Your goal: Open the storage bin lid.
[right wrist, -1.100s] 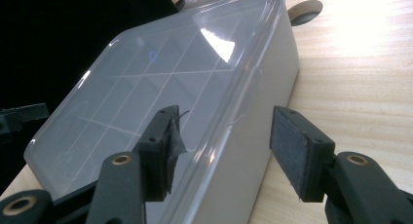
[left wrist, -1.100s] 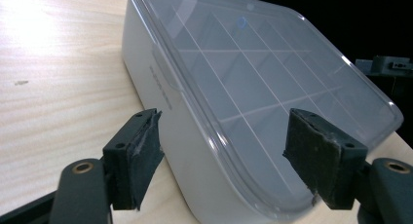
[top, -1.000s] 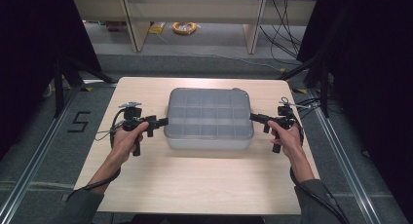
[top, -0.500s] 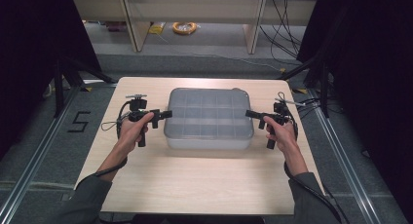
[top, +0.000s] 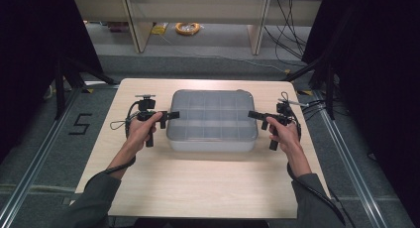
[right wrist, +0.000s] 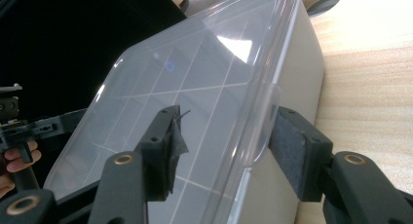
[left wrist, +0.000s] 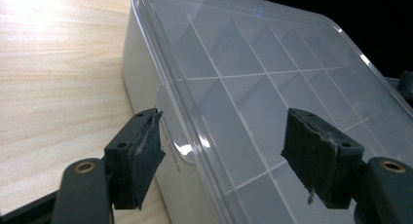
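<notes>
Grey sleeves (top: 96, 196) — black tools (top: 171, 115), brass-ringed screw holes (left wrist: 84, 166)

I see a translucent grey-white box (top: 212, 120) with a clear lid (left wrist: 272, 83) showing a pale grid of dividers. My left gripper (top: 167, 117) and right gripper (top: 255, 115) are black; their pads (left wrist: 141, 158) are dark grey with brass-coloured screws. The table (top: 198, 188) is light wood grain. I note grey sleeves (top: 94, 200) and grey floor (top: 44, 153) bearing a black "5".

One clear lidded box (top: 212, 120), two grippers, left (top: 172, 115) and right (top: 251, 114), one table (top: 198, 188).
</notes>
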`<state>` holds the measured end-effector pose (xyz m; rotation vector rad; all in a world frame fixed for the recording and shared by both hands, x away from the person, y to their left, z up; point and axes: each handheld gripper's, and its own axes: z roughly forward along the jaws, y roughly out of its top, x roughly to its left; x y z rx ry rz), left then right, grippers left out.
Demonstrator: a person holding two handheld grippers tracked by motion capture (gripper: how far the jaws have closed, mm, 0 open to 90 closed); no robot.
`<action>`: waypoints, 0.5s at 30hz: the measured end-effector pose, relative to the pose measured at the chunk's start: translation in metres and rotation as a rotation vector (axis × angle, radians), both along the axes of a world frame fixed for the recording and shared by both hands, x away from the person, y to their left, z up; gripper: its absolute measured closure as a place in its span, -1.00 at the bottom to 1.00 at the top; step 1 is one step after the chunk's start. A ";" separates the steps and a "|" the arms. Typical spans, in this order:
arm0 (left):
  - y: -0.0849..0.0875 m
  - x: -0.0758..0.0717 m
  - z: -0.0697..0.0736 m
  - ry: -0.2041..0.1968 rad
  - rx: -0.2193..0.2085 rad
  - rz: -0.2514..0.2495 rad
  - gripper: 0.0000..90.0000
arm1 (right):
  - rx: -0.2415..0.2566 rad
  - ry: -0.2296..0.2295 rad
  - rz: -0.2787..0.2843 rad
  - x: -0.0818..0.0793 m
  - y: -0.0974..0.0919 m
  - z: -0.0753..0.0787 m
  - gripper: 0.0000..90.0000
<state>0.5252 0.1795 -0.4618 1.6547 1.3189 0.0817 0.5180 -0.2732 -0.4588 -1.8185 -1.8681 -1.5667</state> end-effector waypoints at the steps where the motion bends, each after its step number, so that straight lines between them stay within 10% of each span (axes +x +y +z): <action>1: -0.001 0.001 -0.001 0.003 0.000 -0.005 -0.31 | -0.001 0.000 -0.001 0.000 0.000 0.000 0.04; 15: -0.005 -0.005 0.001 -0.013 -0.003 0.044 -0.06 | -0.102 -0.102 -0.003 -0.002 0.003 0.007 0.15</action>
